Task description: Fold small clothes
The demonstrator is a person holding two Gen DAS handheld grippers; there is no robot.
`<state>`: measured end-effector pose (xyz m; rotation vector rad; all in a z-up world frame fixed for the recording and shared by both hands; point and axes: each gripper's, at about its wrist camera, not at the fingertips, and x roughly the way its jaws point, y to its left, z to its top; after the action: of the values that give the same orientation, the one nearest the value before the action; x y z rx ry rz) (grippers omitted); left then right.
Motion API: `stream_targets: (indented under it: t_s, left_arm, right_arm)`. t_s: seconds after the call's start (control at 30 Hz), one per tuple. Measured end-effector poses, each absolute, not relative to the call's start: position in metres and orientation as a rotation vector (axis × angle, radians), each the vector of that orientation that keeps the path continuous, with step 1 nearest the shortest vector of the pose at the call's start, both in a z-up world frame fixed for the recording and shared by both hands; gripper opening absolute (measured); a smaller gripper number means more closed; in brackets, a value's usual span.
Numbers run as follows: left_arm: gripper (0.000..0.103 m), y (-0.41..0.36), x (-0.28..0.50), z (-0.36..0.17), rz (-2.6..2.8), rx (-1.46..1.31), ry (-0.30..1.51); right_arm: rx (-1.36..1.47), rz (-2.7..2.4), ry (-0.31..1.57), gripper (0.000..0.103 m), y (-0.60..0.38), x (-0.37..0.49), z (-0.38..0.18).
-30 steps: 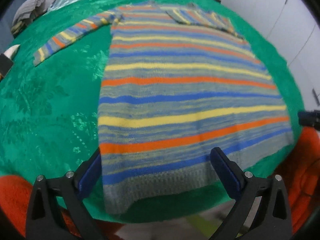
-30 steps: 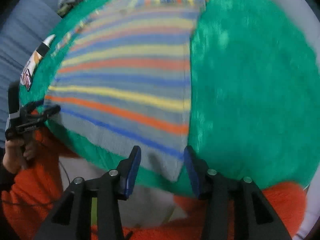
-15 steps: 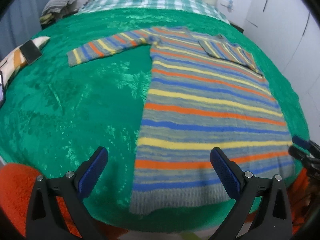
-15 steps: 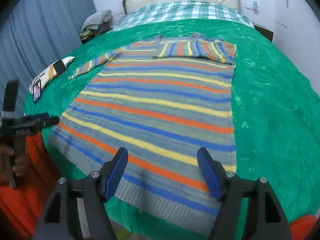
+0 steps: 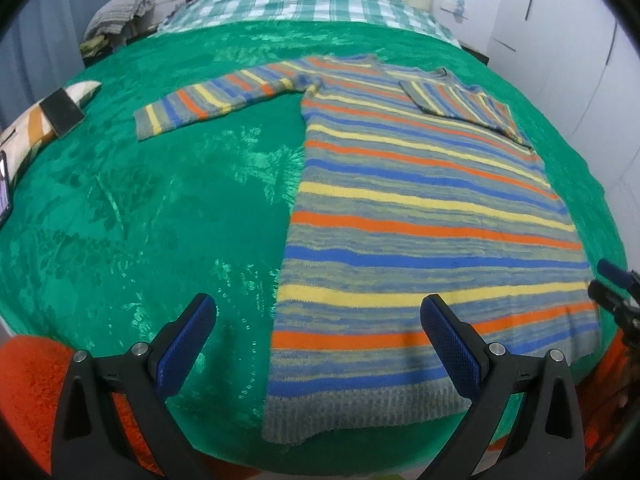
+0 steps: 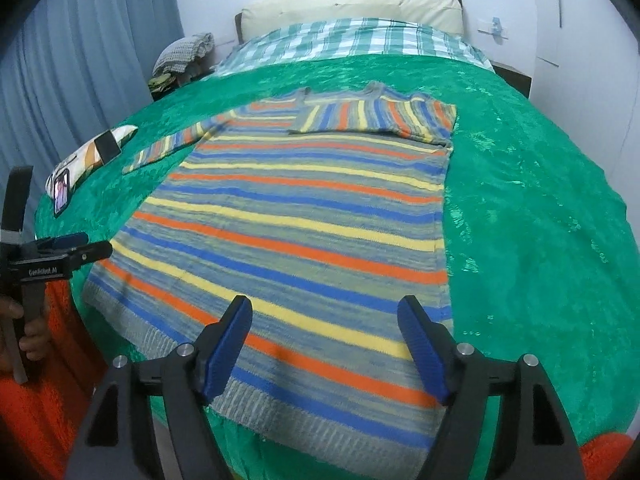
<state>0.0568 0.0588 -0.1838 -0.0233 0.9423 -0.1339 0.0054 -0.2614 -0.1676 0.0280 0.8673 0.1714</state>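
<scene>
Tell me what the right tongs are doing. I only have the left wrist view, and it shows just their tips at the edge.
Observer: The right tongs are opening above the striped sweater's hem, near its right corner. The pads press on nothing.
Operator: Describe my left tongs from that side.
Observer: The left tongs hover just off the hem's left corner, and a hand grips their handle below.
Operator: Report anything at the bed's left edge.
Observer: A phone with its screen lit lies by the patterned cushion.
</scene>
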Motion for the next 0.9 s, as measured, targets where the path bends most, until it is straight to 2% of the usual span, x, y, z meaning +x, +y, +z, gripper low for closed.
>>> stream_targets:
  t_s: [0.7,0.9]
  left_arm:
    - [0.102,0.065,0.069,-0.203,-0.100,-0.049,1.017]
    - [0.102,0.079,0.063,-0.186,-0.200,-0.220,0.948]
  right_arm:
    - [0.042,0.183,0.902,0.075,-0.266,0.007,-0.178]
    - [0.149,0.108,0.871,0.075,-0.291,0.008,-0.173]
